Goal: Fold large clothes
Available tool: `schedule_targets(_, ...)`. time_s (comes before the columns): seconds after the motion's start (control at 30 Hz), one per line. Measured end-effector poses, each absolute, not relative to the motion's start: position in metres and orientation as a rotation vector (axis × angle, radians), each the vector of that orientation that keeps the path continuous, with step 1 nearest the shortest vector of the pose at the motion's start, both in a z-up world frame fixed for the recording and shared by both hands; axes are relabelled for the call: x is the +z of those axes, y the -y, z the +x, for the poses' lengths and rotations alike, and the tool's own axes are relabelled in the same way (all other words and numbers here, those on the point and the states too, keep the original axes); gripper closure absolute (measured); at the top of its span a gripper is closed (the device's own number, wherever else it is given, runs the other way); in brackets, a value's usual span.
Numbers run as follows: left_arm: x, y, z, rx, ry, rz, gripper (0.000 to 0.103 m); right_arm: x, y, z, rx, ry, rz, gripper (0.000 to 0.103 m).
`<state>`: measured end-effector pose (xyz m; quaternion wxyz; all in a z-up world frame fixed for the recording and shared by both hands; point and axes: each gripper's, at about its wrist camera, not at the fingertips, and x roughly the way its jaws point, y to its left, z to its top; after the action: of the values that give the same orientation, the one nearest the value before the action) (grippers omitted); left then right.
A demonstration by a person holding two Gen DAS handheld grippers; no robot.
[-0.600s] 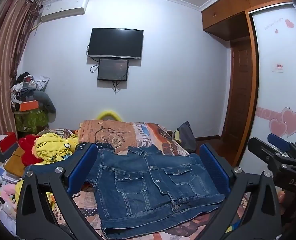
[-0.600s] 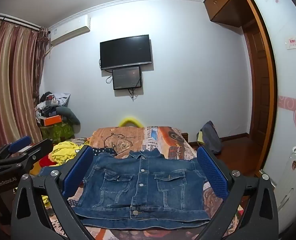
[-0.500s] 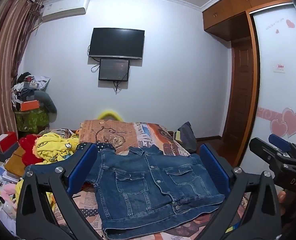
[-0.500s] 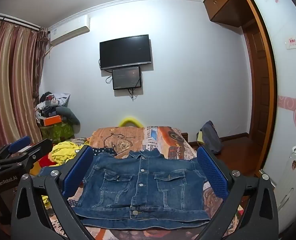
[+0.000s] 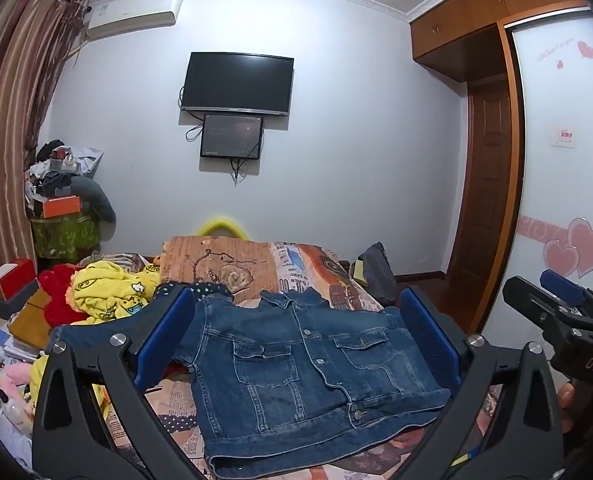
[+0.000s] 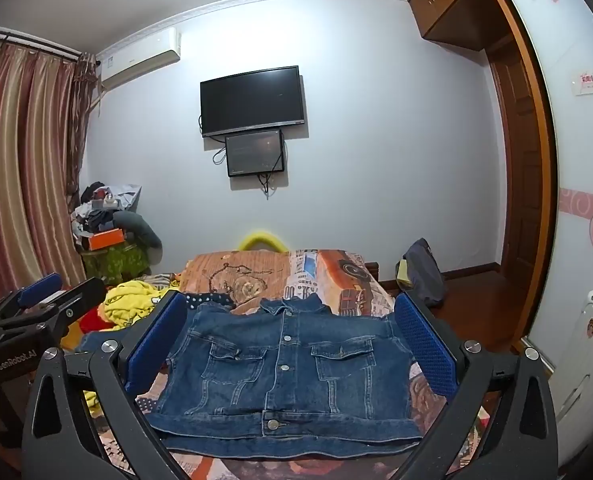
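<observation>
Blue-padded and spread wide, your left gripper (image 5: pixel 296 340) holds nothing and touches nothing; your right gripper (image 6: pixel 292 344) is just as wide and just as empty. Both hang above the near edge of the bed with the orange cartoon-print cover (image 6: pixel 336 276). One dark blue denim jacket (image 6: pixel 288 372) lies flat on that cover, buttoned front up, collar toward twelve o'clock, framed between each pair of fingers. One heap of yellow printed cloth (image 5: pixel 112 296) sits at ten o'clock. On the white wall at twelve o'clock hang two dark screens: one black flat television (image 6: pixel 252 100), one smaller black monitor (image 6: pixel 255 153) directly beneath.
</observation>
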<state>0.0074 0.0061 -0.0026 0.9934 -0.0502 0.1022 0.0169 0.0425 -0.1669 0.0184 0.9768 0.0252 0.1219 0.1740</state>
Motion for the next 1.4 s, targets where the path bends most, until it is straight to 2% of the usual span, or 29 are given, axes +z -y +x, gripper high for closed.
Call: schedule_targets(1.4, -0.0042, -0.0025, 0.0073, 0.049, -0.2, -0.089, 0.0, 0.0125, 0.1655, 0.048, 0.353, -0.263, 0.057, 0.0)
